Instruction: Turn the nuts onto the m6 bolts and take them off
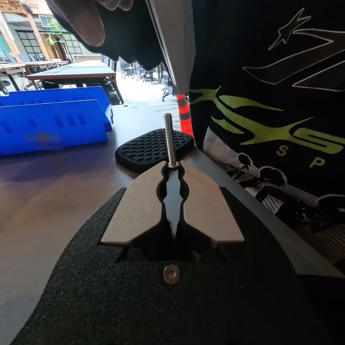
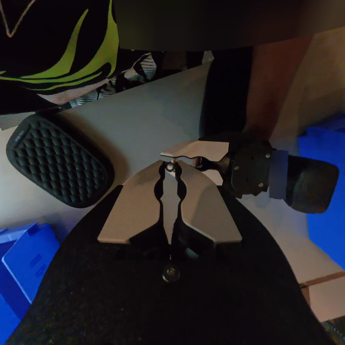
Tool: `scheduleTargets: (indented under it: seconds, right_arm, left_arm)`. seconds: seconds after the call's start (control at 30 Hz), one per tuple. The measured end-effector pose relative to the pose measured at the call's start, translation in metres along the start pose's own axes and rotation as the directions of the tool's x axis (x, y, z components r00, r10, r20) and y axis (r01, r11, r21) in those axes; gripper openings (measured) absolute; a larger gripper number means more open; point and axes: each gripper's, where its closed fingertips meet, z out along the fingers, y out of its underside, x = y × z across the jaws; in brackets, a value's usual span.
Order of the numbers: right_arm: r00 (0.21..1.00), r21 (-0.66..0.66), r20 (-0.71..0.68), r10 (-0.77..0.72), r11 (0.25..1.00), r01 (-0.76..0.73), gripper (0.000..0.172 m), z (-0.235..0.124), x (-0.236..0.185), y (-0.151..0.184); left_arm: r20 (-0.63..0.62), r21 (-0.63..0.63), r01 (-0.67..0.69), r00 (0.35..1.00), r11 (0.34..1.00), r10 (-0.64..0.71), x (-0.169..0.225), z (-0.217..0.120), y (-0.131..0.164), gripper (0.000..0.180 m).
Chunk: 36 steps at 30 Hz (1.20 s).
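Note:
In the left wrist view my left gripper is shut on the hex head of a steel bolt. The threaded shank stands upright above the fingertips. A finger of my right gripper hangs above the bolt's tip. In the right wrist view my right gripper looks down and is shut on a small nut at its fingertips. The left gripper's fingers come in from the right just beyond it. A bit of the bolt shows right by the nut. Whether nut and bolt touch is unclear.
A black honeycomb pad lies on the brown table beyond the bolt; it also shows in the right wrist view. Blue bins stand at the left. A person's torso in a black shirt is close on the right. One gripper's finger ends stand about 7 centimeters off the other's.

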Motion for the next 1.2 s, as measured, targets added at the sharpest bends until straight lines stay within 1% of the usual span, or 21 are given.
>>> scheduleTargets:
  seconds: [0.13,0.23,0.47,0.93,1.07,1.2]
  right_arm:
    - [1.0,-0.017,0.023,-0.01,1.0,0.01,0.009,0.005,0.004,0.002]
    - [0.999,0.003,0.036,-0.004,1.0,0.004,0.009,0.007,0.003,0.001]
    - [0.999,0.067,0.02,0.035,0.997,-0.036,0.009,0.007,0.002,0.002]
    - [0.997,0.09,-0.001,0.083,0.993,-0.083,0.009,0.009,0.006,0.007]
    - [0.982,0.08,-0.048,0.184,0.981,-0.18,0.009,0.004,0.013,0.011]
    - [0.924,0.069,-0.122,0.363,0.932,-0.357,0.009,0.001,0.018,0.022]
  left_arm:
    - [-0.013,-0.014,-0.006,1.0,1.0,0.006,0.002,0.001,0.002,0.008]
    - [-0.002,-0.003,-0.008,1.0,1.0,0.008,0.001,0.001,0.0,0.008]
    - [0.01,0.005,-0.027,1.0,1.0,0.027,0.001,0.0,-0.001,0.008]
    - [0.034,0.009,-0.026,0.999,1.0,0.026,-0.001,0.0,-0.001,0.008]
    - [0.099,0.042,-0.023,0.995,0.999,0.019,-0.009,-0.003,-0.005,0.008]
    - [0.216,0.05,-0.016,0.976,0.999,0.005,-0.024,-0.006,-0.006,0.008]
